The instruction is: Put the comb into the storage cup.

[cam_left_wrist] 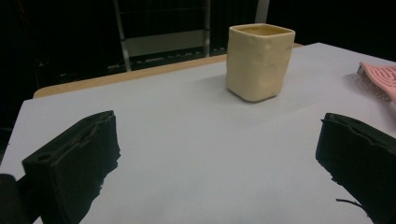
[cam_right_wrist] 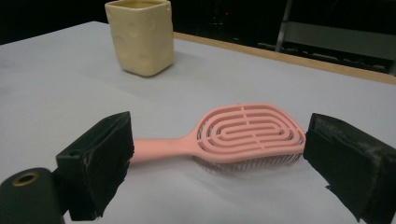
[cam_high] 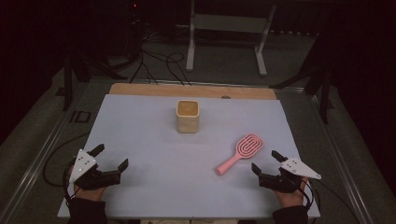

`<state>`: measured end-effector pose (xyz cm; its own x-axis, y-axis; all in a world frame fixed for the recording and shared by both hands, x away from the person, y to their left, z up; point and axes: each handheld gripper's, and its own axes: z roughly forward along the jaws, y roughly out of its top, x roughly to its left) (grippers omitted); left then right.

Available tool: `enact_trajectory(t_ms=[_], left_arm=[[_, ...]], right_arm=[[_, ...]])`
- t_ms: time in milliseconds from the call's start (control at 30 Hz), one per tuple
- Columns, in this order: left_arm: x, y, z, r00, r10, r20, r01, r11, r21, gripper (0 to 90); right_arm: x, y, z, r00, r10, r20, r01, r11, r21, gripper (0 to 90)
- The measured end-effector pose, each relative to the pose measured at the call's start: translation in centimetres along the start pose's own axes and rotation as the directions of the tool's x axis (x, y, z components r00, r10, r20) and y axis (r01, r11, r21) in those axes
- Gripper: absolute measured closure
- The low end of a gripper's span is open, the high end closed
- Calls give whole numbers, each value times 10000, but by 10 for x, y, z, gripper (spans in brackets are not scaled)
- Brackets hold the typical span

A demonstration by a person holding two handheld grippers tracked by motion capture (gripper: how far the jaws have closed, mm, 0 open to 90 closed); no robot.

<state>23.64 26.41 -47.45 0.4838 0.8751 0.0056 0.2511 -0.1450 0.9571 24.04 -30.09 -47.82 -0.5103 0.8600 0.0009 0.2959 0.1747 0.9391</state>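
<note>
1. The pink plastic vented hairbrush [cam_high: 239,152] lies flat on the pale grey table mat [cam_high: 154,140], right of centre. Bristles face down, the handle end points toward the person and the head points away toward the far right.
2. Its long axis runs diagonally across the mat, near-left to far-right.
3. The right gripper [cam_high: 267,164] is clearly the nearer one. It sits just right of the brush with its jaws spread wide and nothing between them.
4. The left gripper [cam_high: 110,157] is well apart at the near-left corner, jaws likewise spread and empty.
5. The cream square ceramic cup [cam_high: 187,116] stands upright near the far middle, apart from the brush.
6. Right gripper view: the brush [cam_right_wrist: 233,137] lies crosswise in front of the open jaws, handle toward one jaw and head toward the other. I'd judge the hand needs to turn so the jaws close across the handle.
7. Left gripper view: the cup [cam_left_wrist: 259,60] sits ahead, with the brush head [cam_left_wrist: 379,80] at the frame edge.
8. The high view gives the true diagonal; the gripper views show the bristles.
</note>
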Motion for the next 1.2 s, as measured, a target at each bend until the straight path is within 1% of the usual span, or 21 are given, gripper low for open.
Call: enact_trajectory(t_ms=[233, 500, 600, 933, 1200], left_arm=[[0, -1, -1, 9999, -90, -122, 88, 9999, -134, 2], [0, -1, -1, 9999, -41, -164, 39, 9999, -143, 2], [-1, -2, 0, 9998, -53, -187, 51, 9999, -110, 2], [-4, -3, 2, 9996, 160, -247, -161, 9999, -33, 2], [-5, -5, 3, 9994, 39, -351, -43, 9999, -95, 2]], right_arm=[[-2, 1, -1, 9999, 99, 62, -99, 9999, -45, 84], [-2, 3, 0, 9997, 246, 74, -246, 9997, -21, 84], [-1, 4, 2, 9996, 282, -26, -282, 9996, 40, 84], [4, 10, 7, 9995, 253, -190, -248, 9994, 247, 86], [8, 16, 12, 9990, 324, -307, -313, 9989, 347, 88]])
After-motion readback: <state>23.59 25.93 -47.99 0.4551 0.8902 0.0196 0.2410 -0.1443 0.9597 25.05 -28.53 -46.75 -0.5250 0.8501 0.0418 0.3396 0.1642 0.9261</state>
